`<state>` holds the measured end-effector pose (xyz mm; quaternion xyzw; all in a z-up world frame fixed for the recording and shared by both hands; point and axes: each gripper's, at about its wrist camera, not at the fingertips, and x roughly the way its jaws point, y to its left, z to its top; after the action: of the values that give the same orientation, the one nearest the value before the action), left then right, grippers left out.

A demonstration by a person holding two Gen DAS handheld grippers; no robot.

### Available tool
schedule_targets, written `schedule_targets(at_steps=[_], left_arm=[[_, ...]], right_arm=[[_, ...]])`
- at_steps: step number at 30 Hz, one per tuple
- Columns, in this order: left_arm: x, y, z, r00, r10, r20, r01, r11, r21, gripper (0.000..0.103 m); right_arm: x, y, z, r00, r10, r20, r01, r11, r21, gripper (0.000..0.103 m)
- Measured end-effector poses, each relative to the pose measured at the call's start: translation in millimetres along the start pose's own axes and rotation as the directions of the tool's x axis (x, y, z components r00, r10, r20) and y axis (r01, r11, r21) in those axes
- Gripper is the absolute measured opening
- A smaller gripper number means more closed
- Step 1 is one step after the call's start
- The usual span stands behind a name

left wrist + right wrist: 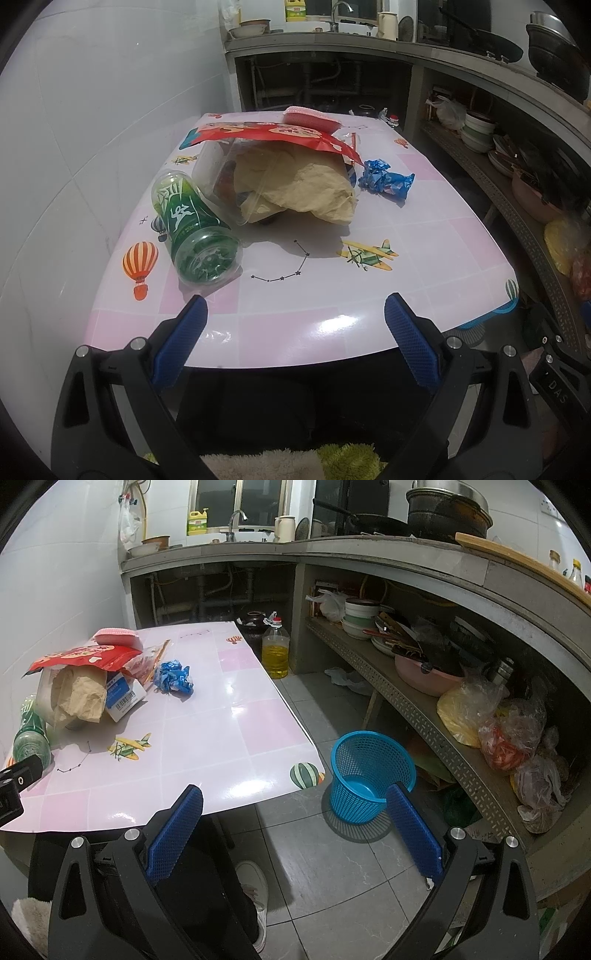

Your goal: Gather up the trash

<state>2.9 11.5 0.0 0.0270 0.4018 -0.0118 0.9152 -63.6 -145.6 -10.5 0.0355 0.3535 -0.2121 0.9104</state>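
Nearest the lens in each wrist view are the blue-padded fingers: the left gripper [295, 332] hangs over the near edge of the worktop [295, 332] with its jaws spread wide and nothing between them, and the right gripper [295, 825] is likewise wide apart and empty, poised above the floor beside the worktop corner. Reading left to right across the worktop: a green plastic bottle [195, 236] lies on its side with its base toward the camera; beside it a heap consisting of a clear container, crumpled brown paper [303, 188] and a red snack bag [273, 134] draped over the top; then, standing apart, a crumpled blue wrapper [386, 179]. Off the worktop to the right, a blue mesh bin [369, 775] stands on the floor and appears empty. Judged from this, collection has not begun; the next move calls for closing on one item, probably the bottle or wrapper, and carrying it to the bin. Contents under the paper are hidden.
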Motion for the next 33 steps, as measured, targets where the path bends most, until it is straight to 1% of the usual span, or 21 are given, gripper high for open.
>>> schedule_targets(at_steps=[33], left_arm=[[1.5,5.5,-0.2,1.000,0.005,0.003,-0.005,1.000,0.000,0.093]], right_arm=[[0.2,-2.0,-0.2,1.000,0.003,0.000,-0.003,1.000,0.003,0.097]])
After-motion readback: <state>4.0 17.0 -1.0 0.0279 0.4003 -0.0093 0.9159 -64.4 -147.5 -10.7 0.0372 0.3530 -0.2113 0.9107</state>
